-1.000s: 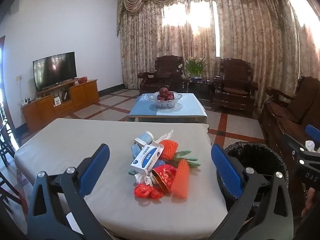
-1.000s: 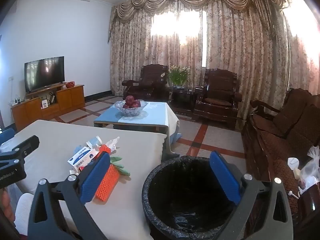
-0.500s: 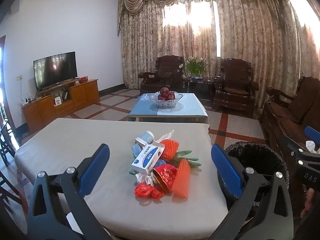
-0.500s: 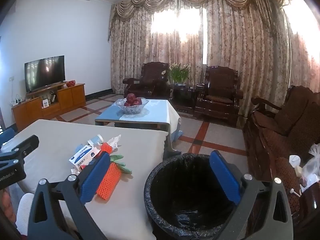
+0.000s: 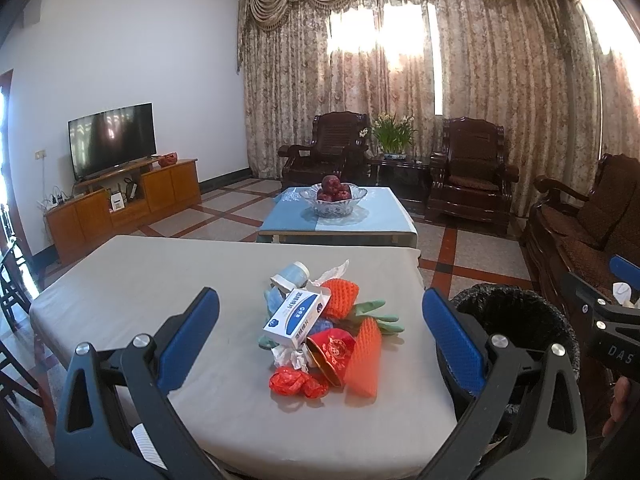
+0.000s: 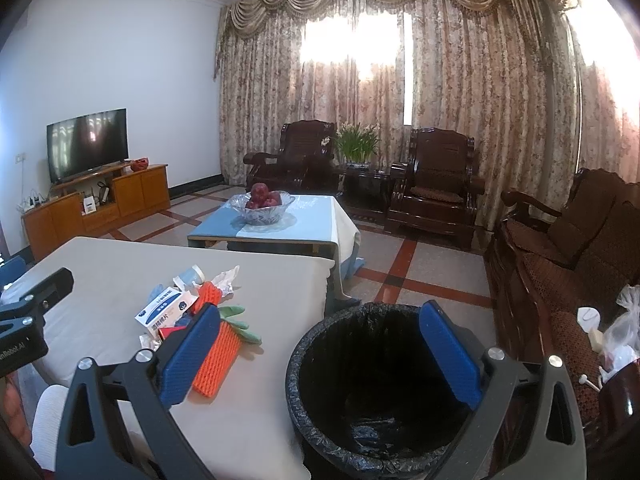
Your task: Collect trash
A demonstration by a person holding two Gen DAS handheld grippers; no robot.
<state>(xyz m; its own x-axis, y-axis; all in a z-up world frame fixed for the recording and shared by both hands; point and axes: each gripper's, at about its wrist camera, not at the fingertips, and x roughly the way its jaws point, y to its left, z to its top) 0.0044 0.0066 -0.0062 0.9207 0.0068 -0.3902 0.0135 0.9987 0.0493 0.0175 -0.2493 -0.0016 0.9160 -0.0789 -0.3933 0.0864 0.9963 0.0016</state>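
The left gripper (image 5: 320, 332) hangs over the near edge of the tabletop (image 5: 132, 280) with its blue fingers (image 5: 188, 336) spread wide and nothing between them. A heap of trash lies toward the right edge of the tabletop, about midway between its near and far edges: a white and blue box (image 5: 298, 316) rests tilted on top, a small bottle (image 5: 294, 274) and crumpled tissue (image 5: 330, 270) sit behind it toward the far edge, an orange foam net (image 5: 340, 298) and a green glove (image 5: 374, 314) lie to its right, and a red bowl (image 5: 334, 348), a second orange net (image 5: 366, 356) and red wrappers (image 5: 296, 384) lie on the near side. Just beside the right edge of the tabletop stands a black bin (image 6: 372, 392) lined with a bag, on the floor. The right gripper (image 6: 320, 348) hovers above the bin's mouth, its fingers (image 6: 450, 354) also wide apart and empty.
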